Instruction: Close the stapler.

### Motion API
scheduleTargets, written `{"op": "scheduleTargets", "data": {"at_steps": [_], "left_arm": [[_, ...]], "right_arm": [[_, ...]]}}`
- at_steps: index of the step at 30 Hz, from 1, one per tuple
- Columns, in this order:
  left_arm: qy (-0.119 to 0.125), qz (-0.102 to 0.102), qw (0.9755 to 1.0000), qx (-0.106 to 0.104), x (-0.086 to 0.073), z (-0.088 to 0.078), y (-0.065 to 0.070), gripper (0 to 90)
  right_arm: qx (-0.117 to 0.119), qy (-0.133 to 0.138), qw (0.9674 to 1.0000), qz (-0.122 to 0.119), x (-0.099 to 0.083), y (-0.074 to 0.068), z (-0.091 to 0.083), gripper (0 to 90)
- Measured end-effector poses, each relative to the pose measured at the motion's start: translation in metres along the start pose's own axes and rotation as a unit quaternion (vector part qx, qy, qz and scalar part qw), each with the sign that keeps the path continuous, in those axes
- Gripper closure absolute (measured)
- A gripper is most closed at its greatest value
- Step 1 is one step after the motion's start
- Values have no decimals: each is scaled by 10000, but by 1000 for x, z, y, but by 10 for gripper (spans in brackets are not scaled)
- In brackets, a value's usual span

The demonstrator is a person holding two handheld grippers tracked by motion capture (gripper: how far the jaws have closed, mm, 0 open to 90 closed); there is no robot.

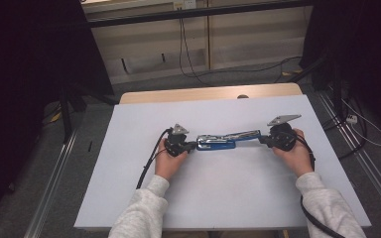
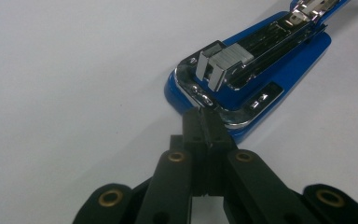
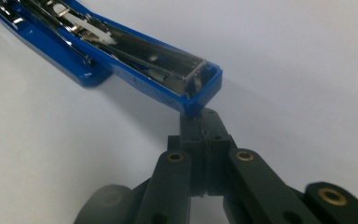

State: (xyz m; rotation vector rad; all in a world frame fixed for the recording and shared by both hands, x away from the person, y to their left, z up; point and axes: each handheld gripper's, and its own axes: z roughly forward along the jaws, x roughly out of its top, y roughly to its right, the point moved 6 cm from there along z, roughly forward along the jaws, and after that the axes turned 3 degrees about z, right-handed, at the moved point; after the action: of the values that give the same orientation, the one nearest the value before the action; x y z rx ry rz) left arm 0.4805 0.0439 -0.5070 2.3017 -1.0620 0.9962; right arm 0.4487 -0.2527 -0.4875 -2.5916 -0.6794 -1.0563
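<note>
A blue stapler [image 1: 223,140] lies swung open flat in the middle of the white table [image 1: 188,198], its chrome staple rail facing up. My left gripper [image 1: 193,145] is at its left end. In the left gripper view the jaws are shut together, and the gripper [image 2: 204,123] touches the chrome front rim of the stapler's base [image 2: 270,65]. My right gripper [image 1: 263,140] is at the opposite end. In the right gripper view the gripper [image 3: 200,119] is shut, its tip against the end of the stapler's blue arm [image 3: 144,60]. Nothing shows between either pair of jaws.
A wooden tabletop edge [image 1: 208,93] shows beyond the white sheet. Cables [image 1: 188,59] run over the grey floor behind it. Dark curtains stand at the left and right. Metal rails [image 1: 54,183] run along the floor on both sides of the table.
</note>
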Motion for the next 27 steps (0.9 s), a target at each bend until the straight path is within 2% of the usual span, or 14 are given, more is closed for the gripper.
{"op": "scheduleTargets", "data": {"at_steps": [10, 14, 16, 17, 19, 20, 21, 22, 23, 24, 25, 27], "left_arm": [[-16, 100, 9999, 60, 0, 0, 1, 900], [-3, 45, 10000, 34, 0, 0, 1, 900], [40, -100, 9999, -74, 0, 0, 1, 879], [11, -57, 10000, -17, 0, -1, 0, 847], [50, -110, 9999, 8, 0, -3, -1, 756], [115, -262, 9996, 15, 1, -5, -2, 694], [160, -303, 9994, 27, 1, -7, -2, 633], [115, -205, 9997, -12, 0, -10, -3, 593], [91, -196, 9998, 46, 0, -13, -4, 566], [197, -365, 9991, 51, 1, -16, -4, 493], [267, -378, 9989, -39, 1, -21, -4, 437], [341, -351, 9988, -100, 2, -24, -3, 419]], "right_arm": [[41, 94, 9999, -18, 4, -5, 0, 877], [125, 143, 9998, 103, 3, -7, -1, 810], [116, 142, 9997, 138, 3, -7, -2, 752], [115, 153, 9997, 167, 3, -7, -1, 737], [240, 204, 9992, 259, 3, -9, -1, 684], [249, 203, 9990, 296, 3, -9, -1, 639], [267, 183, 9990, 322, 2, -10, -1, 619], [323, 195, 9988, 320, 2, -12, -2, 578], [347, 225, 9985, 356, 2, -13, -2, 543], [382, 216, 9982, 403, 2, -15, -3, 534], [422, 225, 9981, 379, 1, -16, -4, 520], [435, 227, 9982, 340, -1, -19, -8, 452]]}}
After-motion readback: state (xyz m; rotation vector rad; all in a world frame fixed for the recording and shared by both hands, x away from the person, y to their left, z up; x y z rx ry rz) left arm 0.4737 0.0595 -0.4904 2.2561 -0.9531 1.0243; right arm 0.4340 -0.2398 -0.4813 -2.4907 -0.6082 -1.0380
